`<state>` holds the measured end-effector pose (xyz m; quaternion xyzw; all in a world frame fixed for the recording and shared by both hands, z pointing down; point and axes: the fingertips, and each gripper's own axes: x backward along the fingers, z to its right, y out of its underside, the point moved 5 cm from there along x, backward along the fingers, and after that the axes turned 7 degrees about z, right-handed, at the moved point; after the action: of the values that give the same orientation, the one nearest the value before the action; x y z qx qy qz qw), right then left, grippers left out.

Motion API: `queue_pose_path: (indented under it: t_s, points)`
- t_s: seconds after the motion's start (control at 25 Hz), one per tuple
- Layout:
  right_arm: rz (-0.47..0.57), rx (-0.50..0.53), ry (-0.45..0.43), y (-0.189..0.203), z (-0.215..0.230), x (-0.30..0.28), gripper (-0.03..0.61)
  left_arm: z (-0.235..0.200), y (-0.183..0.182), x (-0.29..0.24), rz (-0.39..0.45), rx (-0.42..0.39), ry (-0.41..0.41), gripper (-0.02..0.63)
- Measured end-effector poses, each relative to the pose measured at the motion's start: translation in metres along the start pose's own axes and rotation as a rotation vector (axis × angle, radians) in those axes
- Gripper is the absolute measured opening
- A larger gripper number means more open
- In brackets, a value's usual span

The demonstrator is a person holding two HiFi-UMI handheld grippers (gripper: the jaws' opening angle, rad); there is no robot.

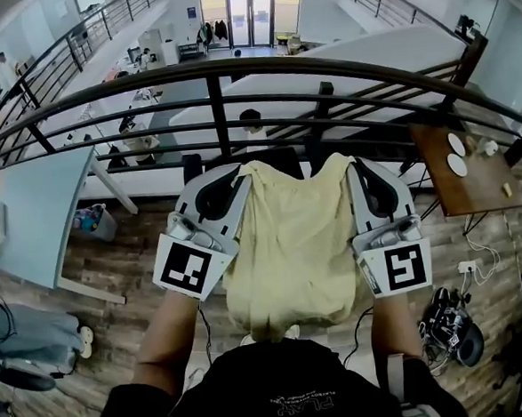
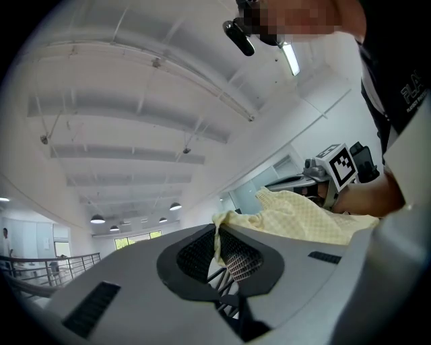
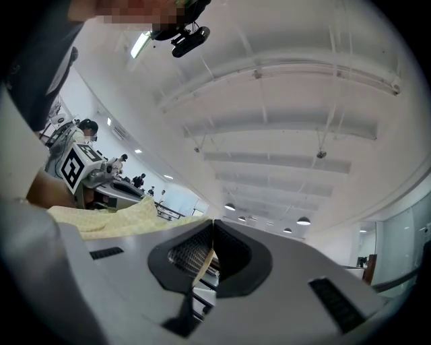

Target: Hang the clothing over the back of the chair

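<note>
Mezzanine railing [image 1: 233,70] ahead, wood floor [image 1: 131,257] below.
My left hand-held gripper [image 1: 237,176] and right hand-held gripper [image 1: 351,166] each clamp the yellow clothing [image 1: 290,246] by its top corners.

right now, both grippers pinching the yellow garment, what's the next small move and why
Probably ease it forward and lower its top edge over the chair back: the left gripper and right gripper both pinch the yellow garment, held spread just before it.

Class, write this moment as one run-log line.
left tool: shut on yellow garment | right tool: shut on yellow garment | state: spread between both tools
</note>
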<state>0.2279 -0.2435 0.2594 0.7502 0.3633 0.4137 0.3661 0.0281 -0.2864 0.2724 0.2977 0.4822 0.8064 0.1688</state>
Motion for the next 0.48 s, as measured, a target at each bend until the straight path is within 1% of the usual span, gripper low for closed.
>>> queue_pose_path:
  t_s: [0.2,0.32,0.48]
  points:
    - [-0.010,0.006,-0.043,0.015,0.007,-0.011,0.021,-0.007,0.011,-0.007,-0.060,-0.019,-0.013,0.025]
    - [-0.009,-0.011,-0.053,0.026,0.012,-0.014,0.021,-0.011,0.018,-0.010,-0.086,-0.035,-0.016,0.026]
    - [-0.034,-0.028,-0.067,0.043,0.014,-0.019,0.021,-0.016,0.036,-0.009,-0.131,-0.017,-0.047,0.026]
